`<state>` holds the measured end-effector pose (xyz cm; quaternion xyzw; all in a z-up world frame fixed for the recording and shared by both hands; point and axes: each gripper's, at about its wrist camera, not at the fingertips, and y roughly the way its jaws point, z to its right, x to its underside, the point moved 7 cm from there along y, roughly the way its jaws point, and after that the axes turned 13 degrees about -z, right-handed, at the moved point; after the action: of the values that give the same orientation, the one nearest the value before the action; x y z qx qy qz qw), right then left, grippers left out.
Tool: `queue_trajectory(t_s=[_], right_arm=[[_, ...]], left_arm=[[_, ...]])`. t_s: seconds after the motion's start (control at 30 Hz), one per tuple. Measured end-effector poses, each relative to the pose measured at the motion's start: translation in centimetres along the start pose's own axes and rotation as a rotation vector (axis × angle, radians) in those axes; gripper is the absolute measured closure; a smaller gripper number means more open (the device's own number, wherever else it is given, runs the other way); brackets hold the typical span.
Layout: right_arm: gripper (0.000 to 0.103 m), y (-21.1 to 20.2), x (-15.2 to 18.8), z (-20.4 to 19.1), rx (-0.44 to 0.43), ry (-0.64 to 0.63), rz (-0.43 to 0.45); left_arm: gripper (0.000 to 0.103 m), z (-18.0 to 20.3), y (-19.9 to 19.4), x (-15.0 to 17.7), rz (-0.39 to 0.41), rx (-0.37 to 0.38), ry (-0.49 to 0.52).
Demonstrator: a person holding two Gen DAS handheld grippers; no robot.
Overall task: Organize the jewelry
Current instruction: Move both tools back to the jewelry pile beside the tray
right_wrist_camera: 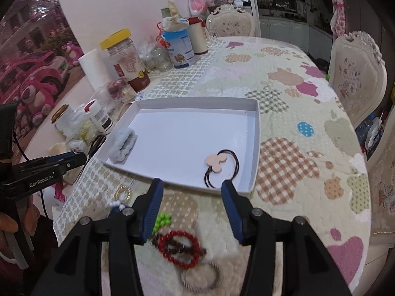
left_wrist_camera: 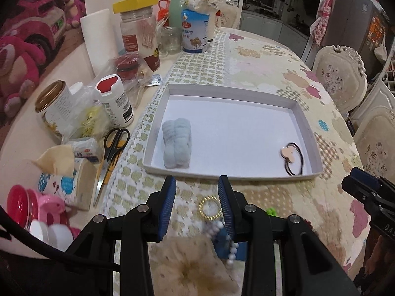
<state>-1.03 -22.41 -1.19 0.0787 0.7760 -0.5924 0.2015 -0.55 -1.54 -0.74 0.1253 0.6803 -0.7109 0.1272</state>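
A white shallow tray (left_wrist_camera: pixel 229 90) (right_wrist_camera: pixel 255 148) lies on the quilted table. In it are a pale blue scrunchie (left_wrist_camera: pixel 176 146) (right_wrist_camera: pixel 122 145) at the left and a black hair tie with a beige mouse charm (left_wrist_camera: pixel 293 157) (right_wrist_camera: pixel 221 166) at the right. My left gripper (left_wrist_camera: pixel 197 185) is open just before the tray's near edge, above a gold ring hoop (left_wrist_camera: pixel 209 208) (right_wrist_camera: pixel 124 193) and a blue piece with white beads (left_wrist_camera: pixel 228 241). My right gripper (right_wrist_camera: pixel 191 187) is open over a red bead bracelet (right_wrist_camera: pixel 181 250), green beads (right_wrist_camera: pixel 161 220) and a grey twisted ring (right_wrist_camera: pixel 201 277).
Left of the tray stand jars, bottles, a paper towel roll (left_wrist_camera: pixel 97 39), scissors (left_wrist_camera: pixel 111 157) and tissue packs. White ornate chairs (right_wrist_camera: pixel 355 79) stand along the table's right side. The other gripper shows at each view's edge (left_wrist_camera: pixel 365 190) (right_wrist_camera: pixel 44 170).
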Motion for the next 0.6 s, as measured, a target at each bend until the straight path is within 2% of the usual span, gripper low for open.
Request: queue_trajectory(t_s=[0.6], right_arm=[[0.043,-7.8,5.2,-0.9,-0.008,-0.055,0.09]], left_arm=[[0.079,4.5,-6.2,5.7,0.125,-0.022,0.023]])
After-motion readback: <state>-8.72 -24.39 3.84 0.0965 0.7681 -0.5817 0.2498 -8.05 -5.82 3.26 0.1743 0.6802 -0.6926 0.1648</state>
